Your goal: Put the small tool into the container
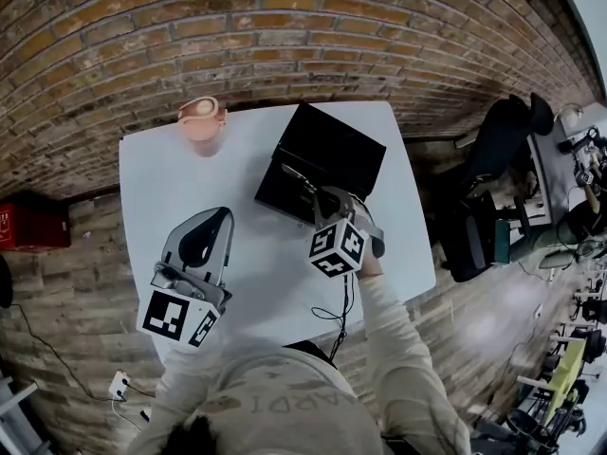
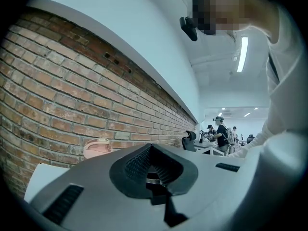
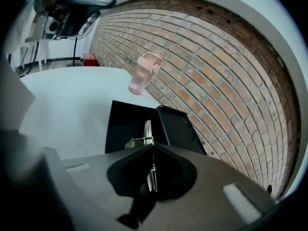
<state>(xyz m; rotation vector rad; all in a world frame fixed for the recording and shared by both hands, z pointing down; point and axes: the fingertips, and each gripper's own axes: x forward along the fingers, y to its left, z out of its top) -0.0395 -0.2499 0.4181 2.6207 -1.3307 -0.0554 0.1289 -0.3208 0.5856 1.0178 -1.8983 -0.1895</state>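
The small tool (image 3: 147, 131) is thin and of bright metal, but only its front part shows. The rest is hidden between the jaws of the right gripper (image 3: 153, 147), which are pressed on it from both sides. What kind of tool it is, I cannot tell.

In the head view the tool (image 1: 296, 178) is very small and sticks out from the right gripper (image 1: 318, 197) over the near edge of the black container (image 1: 327, 145). Whether it touches the container cannot be seen. The container (image 3: 175, 129) lies open and looks dark inside, so its depth is hard to make out.

The left gripper (image 1: 220, 214) is above the table (image 1: 152, 178), well apart from the container. Its jaws are pressed together with nothing between them. In the left gripper view, the gripper body (image 2: 151, 147) fills the lower part and cuts off the pink bottle (image 2: 97, 148) behind it.

The table is white and plain. The pink bottle (image 1: 201, 123) stands upright near its far edge, close to the brick wall (image 1: 285, 36). A red box (image 1: 28, 221) sits on the wood-pattern floor (image 1: 85, 282) beside the table. A black office chair (image 1: 493, 150) stands to the right. In the left gripper view, some people (image 2: 219, 134) stand far back in a bright room, too small to describe.
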